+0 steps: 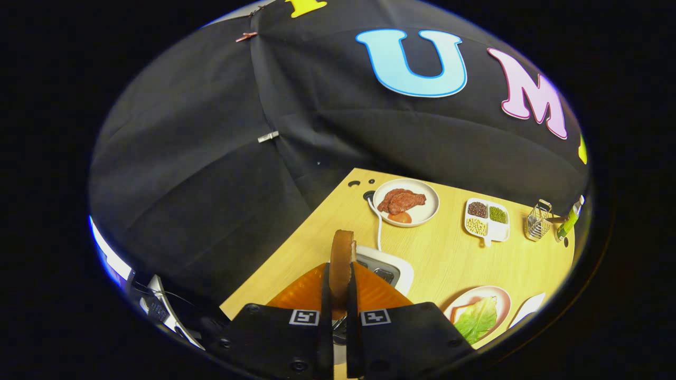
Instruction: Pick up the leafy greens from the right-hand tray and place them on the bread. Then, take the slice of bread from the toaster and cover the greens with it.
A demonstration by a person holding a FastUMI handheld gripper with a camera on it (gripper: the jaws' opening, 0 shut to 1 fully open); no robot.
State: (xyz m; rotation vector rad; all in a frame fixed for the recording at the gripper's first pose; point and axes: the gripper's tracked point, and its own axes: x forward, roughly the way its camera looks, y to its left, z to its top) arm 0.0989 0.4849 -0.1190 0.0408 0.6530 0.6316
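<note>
1. the gripper (338, 295) has its two fingers closed together on the slice of bread (341, 258), one finger pressing on each flat side. the slice stands on edge between them, its crust rising above the fingertips.
2. the slice is raised, above and clear of the toaster (388, 266), which sits just beyond the fingers on the wooden table (449, 253). a white cord (378, 224) runs from the toaster toward the back of the table.
3. the leafy greens (478, 316) already lie on the bread (458, 309) on a pinkish plate (501, 298) to the right of the fingers. so the first half of the task looks done.
4. the rim of a white tray (528, 309) shows just beside that plate; i cannot tell what is in it.
5. what looks left, as i judge it: carry the slice over to the plate, turn it flat, lay it on the greens and let go. the slice is well apart from the plate for now.
6. the slice is held on edge, so it will likely need tilting before it can cover the leaf evenly.
7. farther back stand a white plate with meat (405, 203), a divided dish of beans (487, 217) and a small wire basket (537, 221), none of them part of this step.
</note>
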